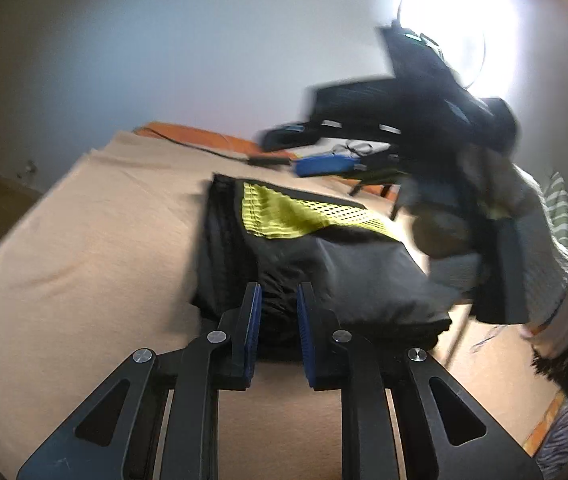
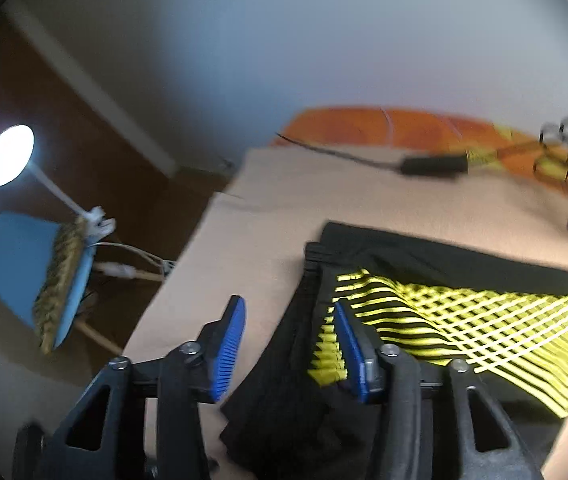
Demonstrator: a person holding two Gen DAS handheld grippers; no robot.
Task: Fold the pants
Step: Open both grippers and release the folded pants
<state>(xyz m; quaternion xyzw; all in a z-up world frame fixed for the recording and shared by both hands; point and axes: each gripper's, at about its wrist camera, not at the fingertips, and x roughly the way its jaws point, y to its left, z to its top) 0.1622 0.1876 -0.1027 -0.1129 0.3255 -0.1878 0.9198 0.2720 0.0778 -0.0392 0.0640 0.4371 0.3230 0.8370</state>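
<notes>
Black pants [image 1: 348, 276] with a yellow mesh panel [image 1: 284, 212] lie folded on a beige blanket [image 1: 103, 240]. My left gripper [image 1: 279, 304] is at their near edge, its blue pads shut on a bunched fold of black cloth. In the right wrist view the pants [image 2: 424, 256] and their yellow mesh [image 2: 464, 320] fill the lower right. My right gripper [image 2: 290, 332] stands open over the left edge of the pants, one pad above the blanket [image 2: 284, 200] and the other over the mesh; neither pad presses on the cloth. A blurred hand in a pale sleeve [image 1: 548, 272] shows at the right of the left wrist view.
At the far side of the blanket lie a blue box [image 1: 324, 164], a black cable with an adapter [image 2: 432, 166] and an orange sheet [image 2: 364, 124]. Off the blanket's left edge stand a blue chair [image 2: 23, 268] and a lit lamp [image 2: 9, 156].
</notes>
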